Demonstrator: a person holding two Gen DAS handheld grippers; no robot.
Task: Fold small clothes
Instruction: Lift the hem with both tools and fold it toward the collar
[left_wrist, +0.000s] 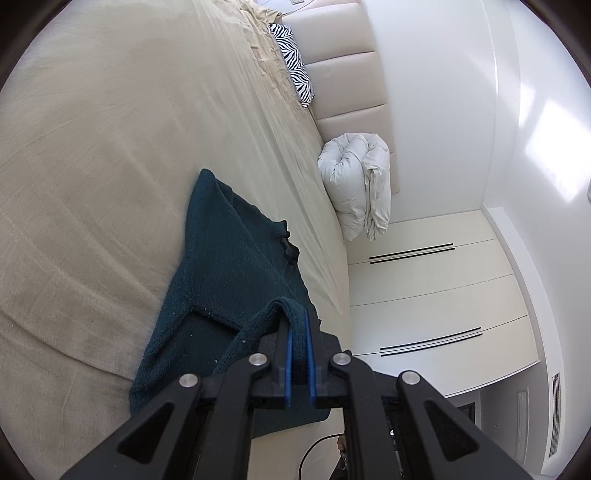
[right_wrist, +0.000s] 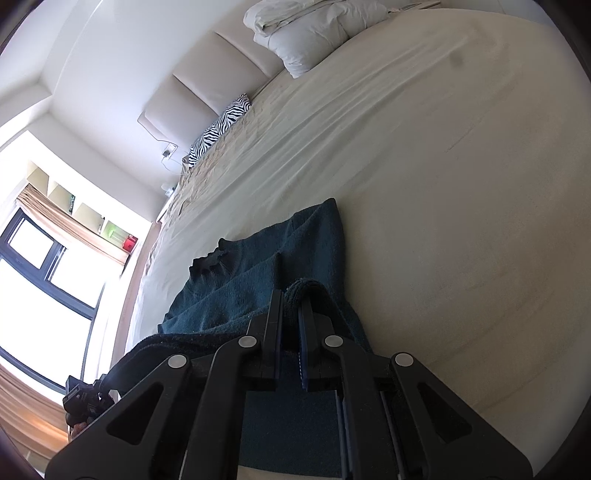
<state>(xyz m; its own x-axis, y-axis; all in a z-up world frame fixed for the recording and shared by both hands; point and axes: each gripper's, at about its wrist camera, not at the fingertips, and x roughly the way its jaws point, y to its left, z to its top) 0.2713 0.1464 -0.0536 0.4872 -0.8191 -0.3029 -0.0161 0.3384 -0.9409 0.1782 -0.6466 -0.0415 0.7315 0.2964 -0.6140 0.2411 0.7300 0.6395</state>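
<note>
A dark teal knitted sweater (left_wrist: 225, 258) lies spread on the beige bed (left_wrist: 92, 166), its ruffled neck toward the headboard. My left gripper (left_wrist: 298, 317) is shut on the sweater's lower edge, a fold of knit pinched between its blue pads. In the right wrist view the same sweater (right_wrist: 251, 284) stretches away over the sheet (right_wrist: 443, 184), one sleeve lying to the right. My right gripper (right_wrist: 291, 299) is shut on another bunched part of that edge, which bulges above its fingertips. Both held corners are lifted slightly off the bed.
A folded white duvet (left_wrist: 356, 181) and a zebra-print pillow (left_wrist: 295, 62) rest against the padded headboard (left_wrist: 343, 37). White wardrobe doors (left_wrist: 424, 295) stand beside the bed. A bright window (right_wrist: 44, 277) with curtains and wall shelves shows left in the right wrist view.
</note>
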